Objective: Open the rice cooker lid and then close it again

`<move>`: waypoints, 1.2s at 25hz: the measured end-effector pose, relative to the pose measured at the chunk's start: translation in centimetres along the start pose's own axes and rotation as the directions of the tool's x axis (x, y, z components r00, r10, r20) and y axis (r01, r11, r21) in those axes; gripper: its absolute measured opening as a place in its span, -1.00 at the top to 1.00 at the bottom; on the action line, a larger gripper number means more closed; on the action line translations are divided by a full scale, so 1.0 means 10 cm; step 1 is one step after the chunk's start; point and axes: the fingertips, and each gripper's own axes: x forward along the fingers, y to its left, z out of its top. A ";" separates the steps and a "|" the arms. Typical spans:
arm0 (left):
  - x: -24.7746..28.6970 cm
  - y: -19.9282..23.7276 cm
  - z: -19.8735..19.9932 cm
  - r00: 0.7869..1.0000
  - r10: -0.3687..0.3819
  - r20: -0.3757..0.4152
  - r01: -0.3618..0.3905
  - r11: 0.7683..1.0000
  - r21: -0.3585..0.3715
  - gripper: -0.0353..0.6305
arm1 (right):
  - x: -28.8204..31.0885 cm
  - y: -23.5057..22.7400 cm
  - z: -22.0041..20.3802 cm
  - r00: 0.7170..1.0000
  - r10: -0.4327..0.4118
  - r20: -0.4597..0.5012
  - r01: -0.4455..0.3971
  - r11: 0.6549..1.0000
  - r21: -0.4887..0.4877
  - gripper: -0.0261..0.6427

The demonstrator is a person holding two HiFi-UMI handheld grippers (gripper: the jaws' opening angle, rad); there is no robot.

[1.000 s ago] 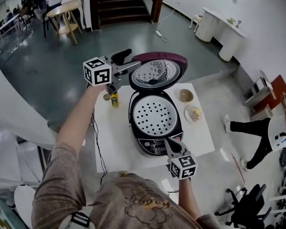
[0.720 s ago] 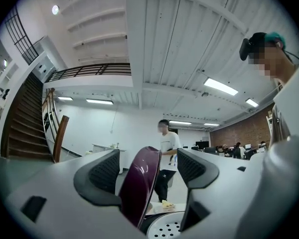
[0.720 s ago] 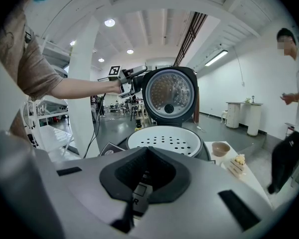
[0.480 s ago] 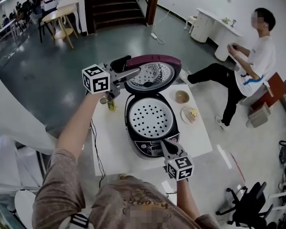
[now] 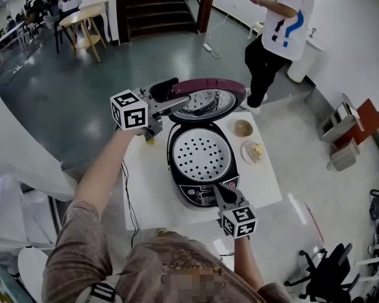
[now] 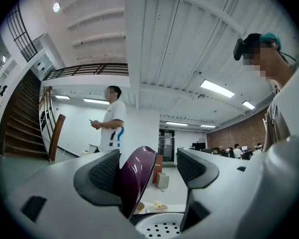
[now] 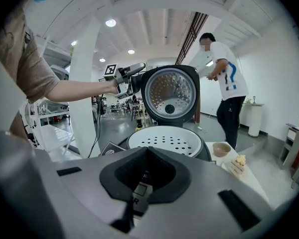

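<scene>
The dark rice cooker [image 5: 188, 191] stands on a white table [image 5: 265, 182], and a white perforated tray [image 5: 203, 153] shows in its pot. Its maroon lid [image 5: 208, 100] is raised and tilts forward over the pot. My left gripper [image 5: 177, 103] is open at the lid's left rim. In the left gripper view the lid's edge [image 6: 137, 176] lies against the left pad [image 6: 102, 173], with a gap to the right pad. My right gripper [image 5: 222, 193] is shut, its tip at the cooker's front panel. The right gripper view shows the lid's metal inner plate [image 7: 169, 91] facing me.
A small bowl [image 5: 243, 128] and a plate with cake [image 5: 256, 150] sit right of the cooker. A yellow bottle [image 5: 150, 139] stands at its left, under my left gripper. A person [image 5: 281, 17] stands behind the table near a staircase [image 5: 155, 5].
The lid has tipped forward and down from its upright stand, with my left gripper along its rim. My right gripper has stayed put. A person has walked across behind the table.
</scene>
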 end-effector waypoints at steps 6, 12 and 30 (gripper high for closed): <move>-0.07 -0.28 -0.09 0.999 -0.041 -0.014 0.041 0.999 0.000 -0.18 | 0.01 0.00 0.00 1.000 0.004 0.000 -0.004 1.000 -0.005 0.91; -0.16 -0.62 -0.21 0.995 -0.088 -0.043 0.087 0.996 -0.015 -0.18 | 0.00 0.01 0.01 1.000 0.007 0.000 -0.007 1.000 -0.017 0.91; -0.36 -1.23 -0.76 0.980 -0.118 -0.162 0.122 0.993 0.011 -0.17 | -0.01 0.03 0.02 1.000 0.006 0.009 -0.006 0.999 -0.044 0.91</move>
